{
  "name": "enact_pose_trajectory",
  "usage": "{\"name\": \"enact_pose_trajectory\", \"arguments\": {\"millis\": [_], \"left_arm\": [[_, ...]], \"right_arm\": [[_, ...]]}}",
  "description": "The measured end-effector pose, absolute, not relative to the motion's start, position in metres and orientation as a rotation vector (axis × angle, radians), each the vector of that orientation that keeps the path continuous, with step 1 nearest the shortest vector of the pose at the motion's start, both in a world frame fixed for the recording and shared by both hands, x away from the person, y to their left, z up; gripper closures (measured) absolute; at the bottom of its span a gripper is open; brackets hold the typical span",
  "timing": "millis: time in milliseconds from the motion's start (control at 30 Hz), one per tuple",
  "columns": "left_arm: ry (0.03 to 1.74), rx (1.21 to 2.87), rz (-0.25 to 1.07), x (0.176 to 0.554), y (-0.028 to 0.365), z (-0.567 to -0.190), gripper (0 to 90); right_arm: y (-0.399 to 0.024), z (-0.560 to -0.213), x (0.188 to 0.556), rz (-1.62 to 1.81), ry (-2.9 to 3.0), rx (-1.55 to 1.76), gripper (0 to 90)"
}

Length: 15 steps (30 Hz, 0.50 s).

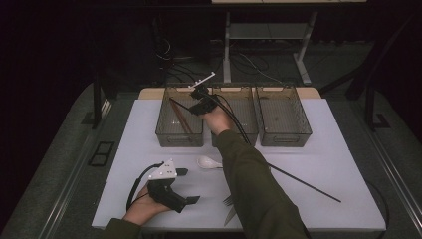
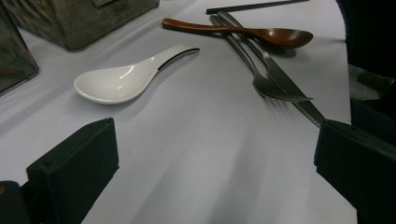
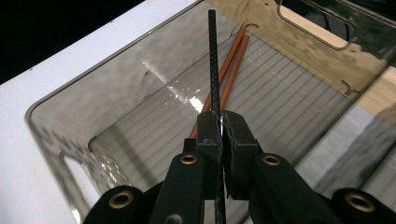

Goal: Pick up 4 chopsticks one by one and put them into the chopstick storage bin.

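My right gripper (image 1: pixel 195 105) hangs over the left translucent bin (image 1: pixel 164 130), reaching across from the right. In the right gripper view its jaws (image 3: pixel 220 122) are shut on a thin black chopstick (image 3: pixel 213 56) that points into the bin. Two red-brown chopsticks (image 3: pixel 232 58) lie on the bin's ribbed floor below it. My left gripper (image 1: pixel 188 185) rests near the table's front left, open, with bare table between its jaws (image 2: pixel 215 154). A second black chopstick (image 1: pixel 304 183) lies on the table at the right.
A white ceramic spoon (image 2: pixel 121 79) lies ahead of the left gripper. Beyond it are a fork (image 2: pixel 264 81), a knife (image 2: pixel 299 105) and a dark wooden spoon (image 2: pixel 266 33). Two more bins (image 1: pixel 283 117) stand in the back row.
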State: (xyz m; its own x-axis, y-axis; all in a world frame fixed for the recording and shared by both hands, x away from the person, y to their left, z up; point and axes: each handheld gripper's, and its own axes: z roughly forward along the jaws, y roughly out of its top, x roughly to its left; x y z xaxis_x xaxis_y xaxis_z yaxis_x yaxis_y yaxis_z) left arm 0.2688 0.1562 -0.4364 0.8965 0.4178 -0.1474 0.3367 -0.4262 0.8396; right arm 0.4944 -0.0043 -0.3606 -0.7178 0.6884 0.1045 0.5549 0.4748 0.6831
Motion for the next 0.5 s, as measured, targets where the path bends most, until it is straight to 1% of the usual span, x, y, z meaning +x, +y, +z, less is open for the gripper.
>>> {"name": "enact_pose_trajectory", "arguments": {"millis": [367, 467, 500], "left_arm": [[0.547, 2.042, 0.095, 0.269, 0.156, -0.436, 0.0], [0.547, 2.040, 0.096, 0.270, 0.157, -0.436, 0.0], [0.545, 2.041, 0.097, 0.270, 0.157, -0.436, 0.0]], "right_arm": [[0.024, -0.366, 0.509, 0.999, 2.524, 1.149, 86.0], [0.026, -0.367, 0.509, 1.006, 2.514, 1.133, 85.0], [0.026, -0.366, 0.509, 1.009, 2.507, 1.131, 83.4]]}}
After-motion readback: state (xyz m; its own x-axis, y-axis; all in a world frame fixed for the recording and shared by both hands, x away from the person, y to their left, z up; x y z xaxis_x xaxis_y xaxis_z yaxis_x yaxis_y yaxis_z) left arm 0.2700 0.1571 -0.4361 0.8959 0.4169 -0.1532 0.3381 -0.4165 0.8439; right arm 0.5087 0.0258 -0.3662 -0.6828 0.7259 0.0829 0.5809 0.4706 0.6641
